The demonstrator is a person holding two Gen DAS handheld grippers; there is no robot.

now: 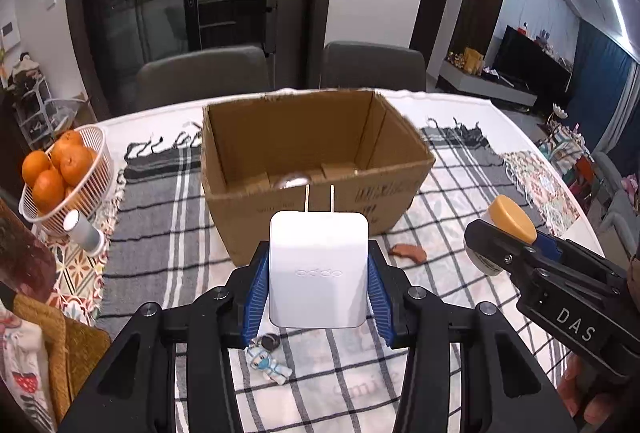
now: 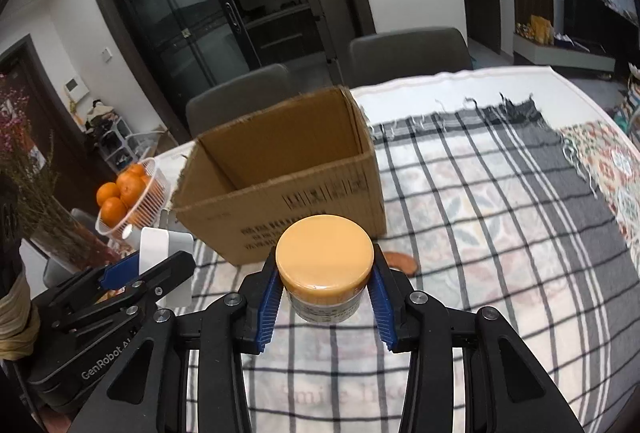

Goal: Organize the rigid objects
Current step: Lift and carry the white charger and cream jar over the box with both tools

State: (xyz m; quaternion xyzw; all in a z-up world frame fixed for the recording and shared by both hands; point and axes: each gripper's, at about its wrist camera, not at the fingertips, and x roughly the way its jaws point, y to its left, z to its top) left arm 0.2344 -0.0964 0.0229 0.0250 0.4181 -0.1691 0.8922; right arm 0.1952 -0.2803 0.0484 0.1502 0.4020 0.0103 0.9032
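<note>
White oppo charger [image 1: 318, 269], clamped in left gripper [image 1: 318, 287], long axis and prongs toward cardboard box [image 1: 312, 169] at frame centre. Right gripper [image 2: 325, 291], marked DAS, grips upright orange-lidded jar [image 2: 325, 265].

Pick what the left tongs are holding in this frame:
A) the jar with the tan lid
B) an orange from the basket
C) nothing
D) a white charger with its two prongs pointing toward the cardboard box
D: the left tongs are closed on the white charger, prongs toward the cardboard box; the right tongs hold the jar.
</note>
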